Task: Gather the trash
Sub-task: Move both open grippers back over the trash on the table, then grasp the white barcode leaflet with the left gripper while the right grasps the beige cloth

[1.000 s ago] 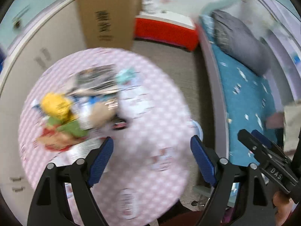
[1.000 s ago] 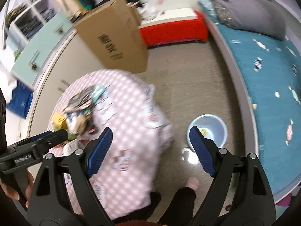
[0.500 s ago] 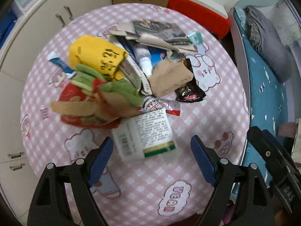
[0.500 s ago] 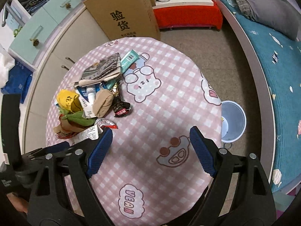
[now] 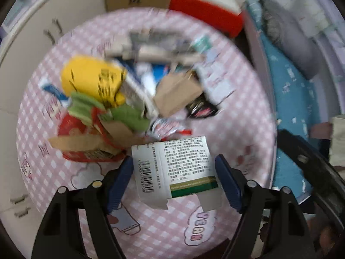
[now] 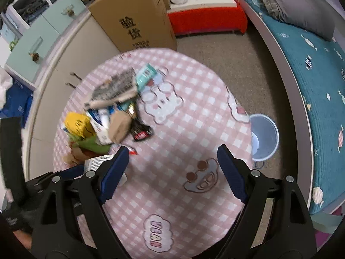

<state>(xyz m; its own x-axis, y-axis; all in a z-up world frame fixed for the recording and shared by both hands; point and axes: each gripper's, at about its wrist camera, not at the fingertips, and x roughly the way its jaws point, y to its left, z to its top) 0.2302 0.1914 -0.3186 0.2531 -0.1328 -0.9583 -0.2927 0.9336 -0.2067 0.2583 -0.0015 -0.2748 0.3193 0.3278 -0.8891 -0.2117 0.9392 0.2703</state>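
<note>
Bedroom floor surrounds a round tabletop (image 6: 172,194) covered in pink checked cloth with cartoon bears. Trash sits heaped on the tabletop's left half, likely gathered there so each piece can be lifted off in turn and carried to the pale blue bin (image 6: 264,137), which stands on the floor just past the tabletop's right edge, beside a bed with a teal cover (image 6: 312,90).

From the left wrist view, the left gripper (image 5: 173,180) points steeply down over the near edge of the heap. A flattened white box (image 5: 172,168) with a barcode, printed text and a green stripe lies flat between its blue fingers (image 5: 119,182). The fingers are closing, yet both pads look to stand just clear of the box's sides, so nothing is gripped. The box touches a red wrapper (image 5: 86,151) at its upper left corner.

The right gripper (image 6: 172,170) hangs spread wide over bare cloth, holding nothing, well apart from the heap, probably waiting its turn nearer the bin.
</note>
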